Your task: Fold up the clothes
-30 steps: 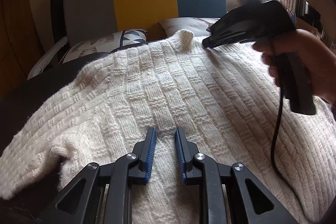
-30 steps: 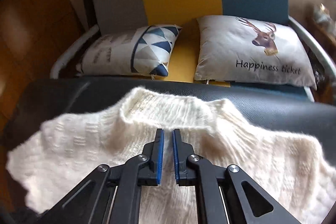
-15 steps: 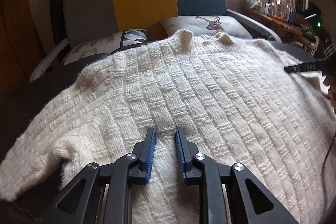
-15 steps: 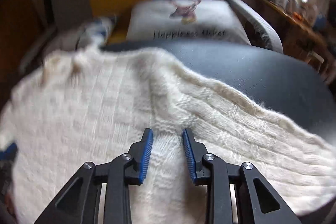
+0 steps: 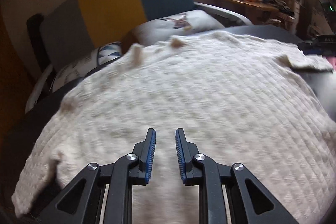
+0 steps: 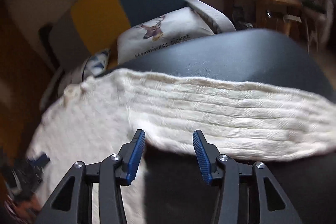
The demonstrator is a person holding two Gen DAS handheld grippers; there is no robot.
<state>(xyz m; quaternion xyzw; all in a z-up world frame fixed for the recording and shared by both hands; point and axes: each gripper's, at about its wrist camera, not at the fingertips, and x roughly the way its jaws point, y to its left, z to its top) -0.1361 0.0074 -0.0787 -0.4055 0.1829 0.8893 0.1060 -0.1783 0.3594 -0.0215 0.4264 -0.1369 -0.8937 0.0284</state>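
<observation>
Sweater [image 5: 189, 87], cream and chunky-knit, lies spread flat across a dark padded surface [image 6: 241, 51], which stands just in front of a sofa [image 5: 134, 1] with a grey, yellow and teal back. Its neck end points toward the sofa. One sleeve [image 6: 231, 114] stretches straight out sideways from the body, lying flat on the dark surface, on the side away from the sofa's grey panel. The other sleeve, nearer that grey panel, is not clear in these blurred views.

Left gripper [image 5: 165, 152] hovers low over the body of the sweater, near the hem end farthest from the sofa, its blue-padded fingers parted a little and holding nothing. Right gripper [image 6: 169, 154] hangs at the near edge of the outstretched sleeve, close to where it joins the body, fingers spread wide and empty.

No fold shows anywhere: body and visible sleeve both lie in a single flat layer. By my reading, the garment is laid out ready, and the folding of sleeves and body remains to be done.
</observation>
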